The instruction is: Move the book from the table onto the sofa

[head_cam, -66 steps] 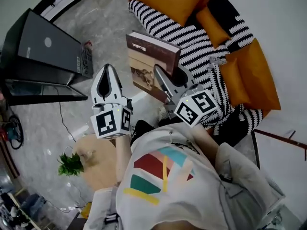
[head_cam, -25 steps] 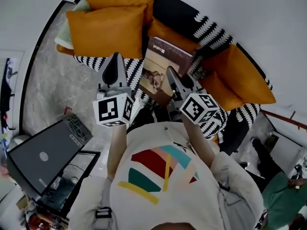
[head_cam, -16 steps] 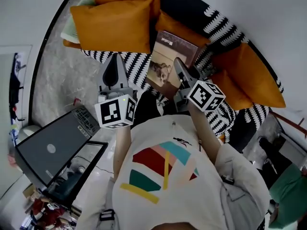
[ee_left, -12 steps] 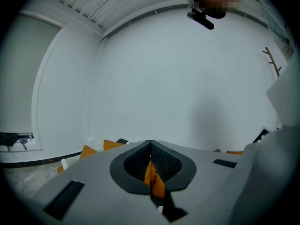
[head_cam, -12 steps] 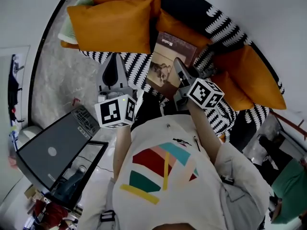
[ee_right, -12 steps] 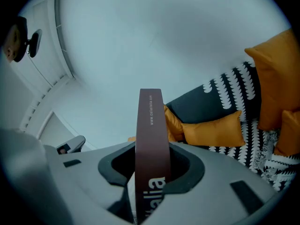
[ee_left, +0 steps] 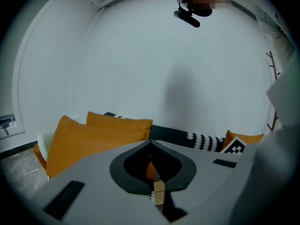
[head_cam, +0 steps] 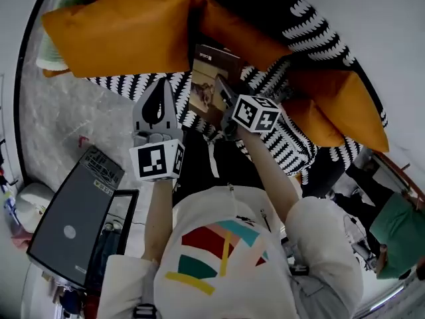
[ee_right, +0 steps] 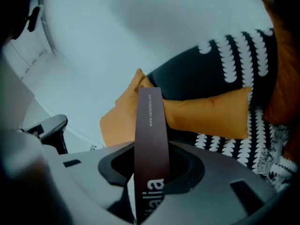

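1. The right gripper (head_cam: 222,88) is clamping the book (head_cam: 207,68) at its spine, with the jaws pressing on both covers.
2. The book is hanging over the black-and-white sofa (head_cam: 126,85), its far edge lying near the orange cushions (head_cam: 119,25). I cannot tell whether it is touching the seat.
3. The left gripper (head_cam: 161,88) is hovering just beside the book, jaws together and gripping nothing.
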A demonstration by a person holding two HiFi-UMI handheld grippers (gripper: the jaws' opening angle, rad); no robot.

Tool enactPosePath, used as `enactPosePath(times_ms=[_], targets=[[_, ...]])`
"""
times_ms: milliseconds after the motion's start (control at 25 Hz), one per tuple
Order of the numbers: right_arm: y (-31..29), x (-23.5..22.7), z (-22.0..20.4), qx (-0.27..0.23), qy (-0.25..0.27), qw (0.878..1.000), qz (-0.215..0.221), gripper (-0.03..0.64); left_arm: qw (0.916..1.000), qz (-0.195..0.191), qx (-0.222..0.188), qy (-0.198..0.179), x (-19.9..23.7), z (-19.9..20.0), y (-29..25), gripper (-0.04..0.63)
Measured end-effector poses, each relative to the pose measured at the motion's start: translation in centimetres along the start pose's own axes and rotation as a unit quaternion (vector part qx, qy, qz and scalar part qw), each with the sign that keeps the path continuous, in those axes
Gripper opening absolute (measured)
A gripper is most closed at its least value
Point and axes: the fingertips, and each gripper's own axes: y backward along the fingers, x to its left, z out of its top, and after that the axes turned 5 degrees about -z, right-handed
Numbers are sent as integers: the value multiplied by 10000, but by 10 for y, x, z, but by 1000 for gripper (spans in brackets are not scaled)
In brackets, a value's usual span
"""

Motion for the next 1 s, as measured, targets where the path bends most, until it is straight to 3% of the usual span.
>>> enactPosePath(times_ms=[160,320,440,600,720,840,880,920,1000], targets=[[-75,-39,-22,318,-547,9974,-338,153,9994,158,262,156,40,-34,-32,6],[-111,-52,-20,381,-738,9945,-640,153,9993,173,327,97,69,-39,-55,6],[-130,-65,-13,357,-931,9924,-716,153,9993,213,270,156,77,-42,-70,6],[-141,-75,-37,624,-1217,9878,-739,153,9971,299,677,148,72,-66,-62,6],[-142,-80,-38,828,-1106,9879,-700,155,9968,235,741,179,59,-74,-66,6],[-142,-79,-35,996,-680,9900,-735,161,9976,195,651,130,52,-68,-67,6],[-142,-78,-34,981,-658,9900,-776,204,9979,194,616,108,51,-65,-66,6],[-143,-76,-34,935,-697,9900,-792,301,9981,196,585,85,51,-62,-65,6],[-141,-72,-34,875,-667,9907,-799,343,9984,203,526,37,49,-57,-60,6]])
